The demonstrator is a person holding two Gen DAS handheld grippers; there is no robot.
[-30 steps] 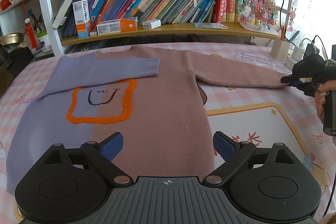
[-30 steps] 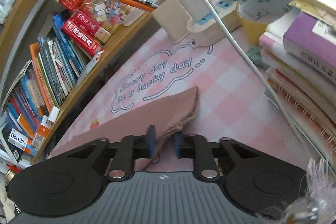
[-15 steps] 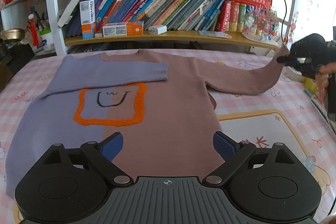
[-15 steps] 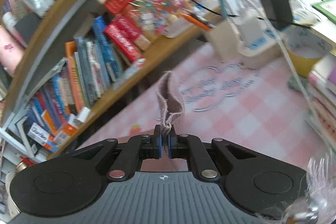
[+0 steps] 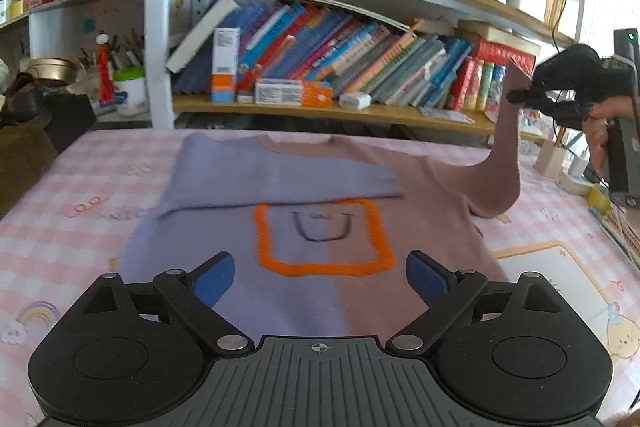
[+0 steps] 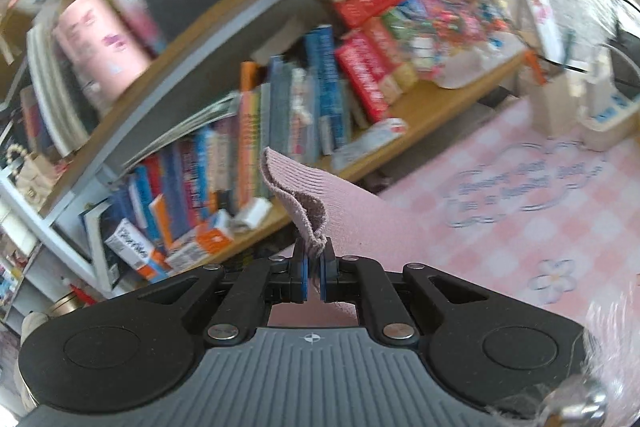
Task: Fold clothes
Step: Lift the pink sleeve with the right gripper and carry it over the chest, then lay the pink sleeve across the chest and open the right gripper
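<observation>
Within a second our right hand-held gripper [image 6: 314,277], pinching the pink sleeve's cuff [image 6: 298,199], had lifted it off the desk [image 5: 560,227]; the left hand-held gripper [image 5: 320,277] stayed spread, so folding that sleeve inward seemed underway.

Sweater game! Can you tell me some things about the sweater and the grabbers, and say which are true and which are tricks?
1. The right gripper is pinching the pink sleeve cuff. True.
2. The left gripper is holding the sweater. False: it is open, holding nothing.
3. The purple sleeve lies folded across the chest. True.
4. The pink sleeve lies flat on the table. False: it is lifted into the air.
5. The square on the sweater is green. False: the orange square is orange.
</observation>
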